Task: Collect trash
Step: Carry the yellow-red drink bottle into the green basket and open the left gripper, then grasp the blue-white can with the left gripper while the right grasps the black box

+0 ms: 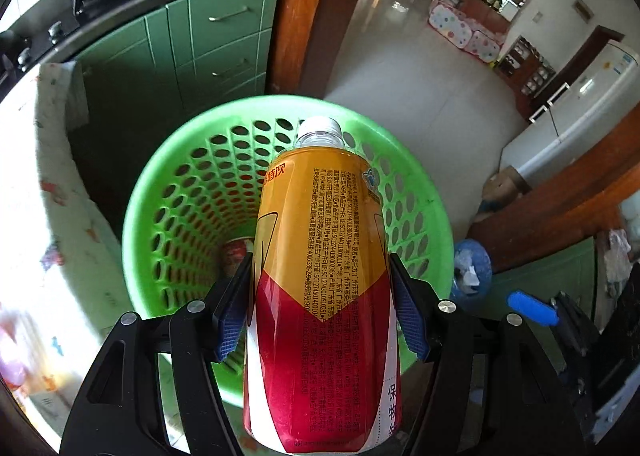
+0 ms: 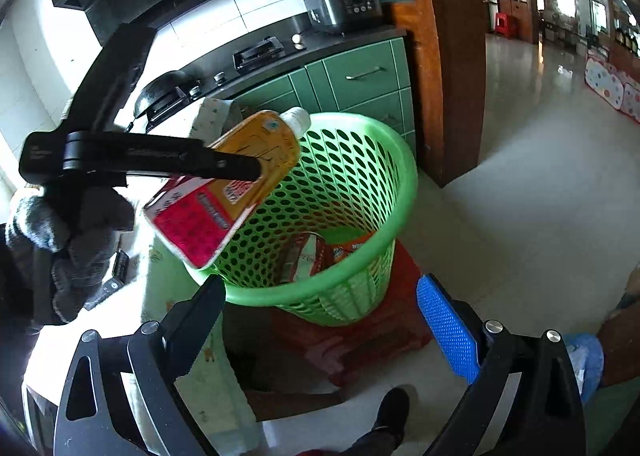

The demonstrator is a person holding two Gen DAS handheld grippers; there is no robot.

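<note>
Now, bottle: a plastic drink bottle (image 1: 320, 276) with a yellow and red label and a white cap, hanging cap-first over the mouth of the green basket (image 1: 140, 192).
Where it is: above the basket rim, not yet inside; in the right wrist view the bottle (image 2: 224, 192) tilts with its cap toward the far side of the basket (image 2: 360, 192).
Weight: looks empty or nearly so, my guess from the clear neck, so light and easy to swing.
Feel: thin plastic with a glossy wrap, likely slippery and a bit squashy under a hard squeeze; nothing fragile.
Best hold: across the wide middle of the body, where the sides run straight, which is where it is taken now.
Left hand-held gripper: the left hand-held gripper (image 1: 320, 296) is partly spread and clamped on the bottle, 1 blue pad (image 1: 232, 320) pressed on each side of the label.
Right hand-held gripper: the right hand-held gripper (image 2: 320, 332) has its 2 fingers wide apart, nothing between them, hovering near the basket.
Basket contents: some red and orange wrappers (image 2: 340, 252) already lie at the bottom.
Next move, my read: let go and the bottle should drop straight in.
</note>
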